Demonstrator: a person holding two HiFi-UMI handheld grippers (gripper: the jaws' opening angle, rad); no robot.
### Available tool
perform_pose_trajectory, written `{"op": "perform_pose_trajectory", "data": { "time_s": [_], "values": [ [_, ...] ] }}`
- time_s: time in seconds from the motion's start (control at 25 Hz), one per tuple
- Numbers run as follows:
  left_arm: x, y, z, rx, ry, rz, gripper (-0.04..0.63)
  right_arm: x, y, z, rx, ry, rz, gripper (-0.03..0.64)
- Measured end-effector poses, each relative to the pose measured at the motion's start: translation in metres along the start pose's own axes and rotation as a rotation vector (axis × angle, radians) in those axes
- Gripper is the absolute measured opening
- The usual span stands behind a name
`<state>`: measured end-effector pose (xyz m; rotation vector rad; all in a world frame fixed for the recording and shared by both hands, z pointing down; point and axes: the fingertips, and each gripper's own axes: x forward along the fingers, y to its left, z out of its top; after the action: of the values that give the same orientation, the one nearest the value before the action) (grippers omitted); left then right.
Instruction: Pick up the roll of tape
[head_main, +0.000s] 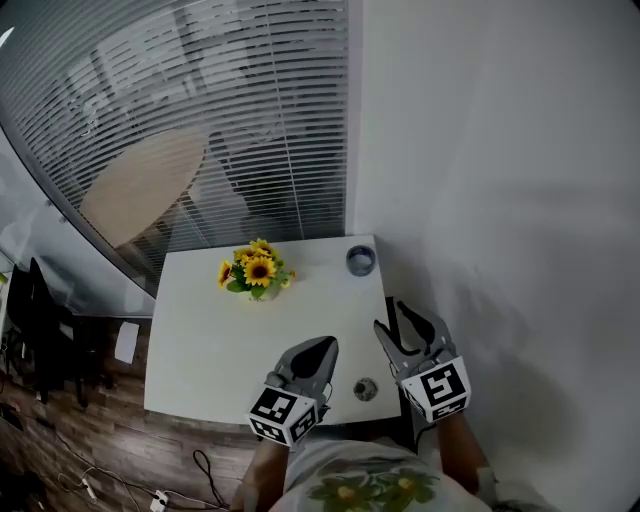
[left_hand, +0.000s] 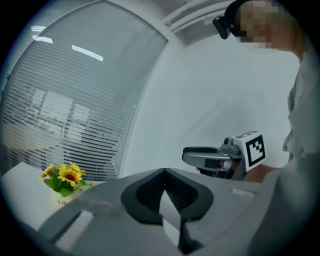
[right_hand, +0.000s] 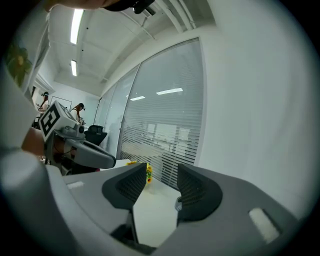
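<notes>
Right gripper (head_main: 401, 323): jaws spread wide, nothing between them, touching nothing, above the near right edge of the table (head_main: 200, 330). Left gripper (head_main: 322, 347): clenched tight, empty, over the near edge. Roll of tape (head_main: 361, 260): at the far right corner, well apart from both; possibly glimpsed beside the right jaw.

A smooth, matt white table (head_main: 200, 330) stands on a wood-plank floor (head_main: 60, 440) at lower left. The grey left gripper (head_main: 322, 350) and right gripper (head_main: 397, 322) look like matt plastic, with ribbed black pads (right_hand: 196, 192). The wall (head_main: 500, 150) is plain matt white.
</notes>
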<state>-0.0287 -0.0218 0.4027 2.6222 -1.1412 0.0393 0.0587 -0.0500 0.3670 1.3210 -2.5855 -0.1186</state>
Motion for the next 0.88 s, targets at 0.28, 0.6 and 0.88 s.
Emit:
{"op": "perform_pose_trajectory", "data": {
  "time_s": [0.28, 0.6, 0.88],
  "values": [
    [0.024, 0.028, 0.004, 0.062, 0.023, -0.027, 0.005, 0.039, -0.009, -0.007, -0.016, 0.031, -0.010, 0.183],
    [0.057, 0.050, 0.002, 0.067, 0.050, -0.057, 0.005, 0.081, -0.024, -0.023, -0.047, 0.092, 0.001, 0.183],
    [0.076, 0.076, -0.011, 0.049, 0.074, -0.055, 0.005, 0.124, -0.036, -0.048, -0.070, 0.147, 0.033, 0.183]
  ]
}}
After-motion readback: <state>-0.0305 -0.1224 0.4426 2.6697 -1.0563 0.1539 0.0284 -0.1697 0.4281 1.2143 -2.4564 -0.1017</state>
